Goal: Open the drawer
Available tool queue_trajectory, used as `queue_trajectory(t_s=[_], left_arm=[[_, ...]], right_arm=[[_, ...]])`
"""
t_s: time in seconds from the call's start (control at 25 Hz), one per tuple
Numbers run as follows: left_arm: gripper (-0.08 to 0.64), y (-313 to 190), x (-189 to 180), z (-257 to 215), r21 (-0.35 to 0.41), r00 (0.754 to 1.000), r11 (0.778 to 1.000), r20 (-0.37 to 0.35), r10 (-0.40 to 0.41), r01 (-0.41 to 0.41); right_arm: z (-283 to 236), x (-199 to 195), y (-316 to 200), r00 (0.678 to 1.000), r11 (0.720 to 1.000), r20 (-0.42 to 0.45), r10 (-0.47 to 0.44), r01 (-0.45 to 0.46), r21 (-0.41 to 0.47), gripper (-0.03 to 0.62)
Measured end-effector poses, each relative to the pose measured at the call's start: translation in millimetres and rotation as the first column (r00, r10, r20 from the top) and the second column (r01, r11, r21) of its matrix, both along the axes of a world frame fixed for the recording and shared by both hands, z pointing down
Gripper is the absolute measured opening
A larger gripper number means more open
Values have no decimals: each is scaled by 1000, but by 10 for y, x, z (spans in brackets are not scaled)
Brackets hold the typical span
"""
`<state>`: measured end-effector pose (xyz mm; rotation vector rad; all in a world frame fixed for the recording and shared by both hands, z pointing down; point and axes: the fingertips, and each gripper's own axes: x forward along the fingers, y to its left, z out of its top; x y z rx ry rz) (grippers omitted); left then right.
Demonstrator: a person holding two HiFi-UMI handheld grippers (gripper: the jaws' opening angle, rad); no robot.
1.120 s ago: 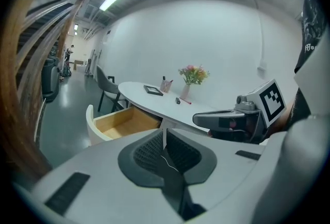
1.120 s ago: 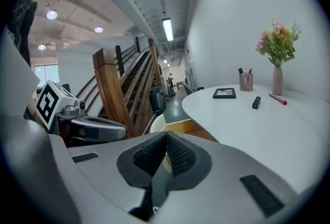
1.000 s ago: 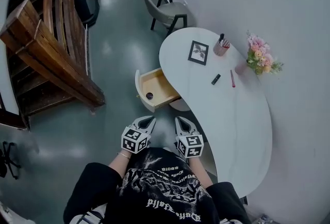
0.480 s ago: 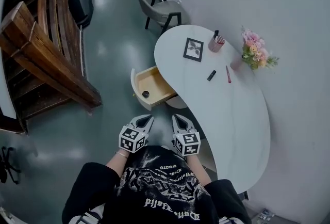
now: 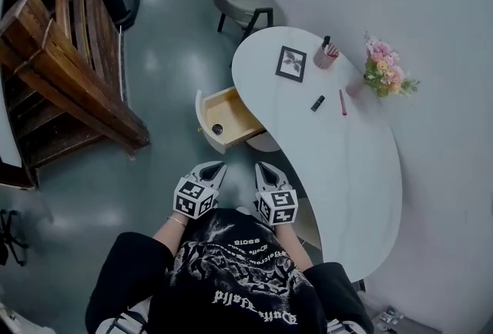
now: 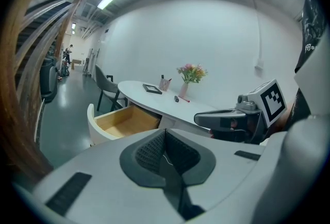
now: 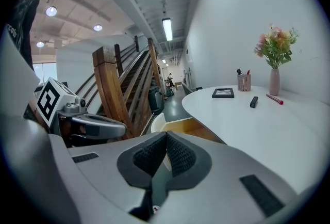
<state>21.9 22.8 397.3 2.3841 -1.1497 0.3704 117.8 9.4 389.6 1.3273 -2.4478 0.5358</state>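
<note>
Grey-green shiny floor (image 5: 166, 78) fills the room, and a wooden staircase (image 5: 69, 71) rises far to the left of the tongs. Both tongs are held side by side, close to the person's body and low over the floor. The left tongs (image 5: 212, 168) have the two jaws pressed together with nothing between them, and the right tongs (image 5: 262, 169) are closed and empty in the same way. Ahead of them, well apart, the drawer (image 5: 235, 115) stands pulled out from the white curved bench (image 5: 339, 163), with a small dark round thing (image 5: 217, 128) lying inside. The bench runs ahead and to the right of the right tongs. On its far part are a picture frame (image 5: 291, 64), a pen cup (image 5: 326, 57), a small black object (image 5: 318, 103), a red pen (image 5: 343, 102) and flowers (image 5: 383, 75). Beyond the bench stands a chair (image 5: 243, 5).
</note>
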Motion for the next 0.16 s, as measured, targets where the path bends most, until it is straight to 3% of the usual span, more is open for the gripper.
queue_trajectory(t_s=[0.16], left_arm=[[25,-57,-101,0,7,999,1000,33,-3,3]], right_arm=[[-14,-66,-47,1000,1000,10,-6,5,5,26]])
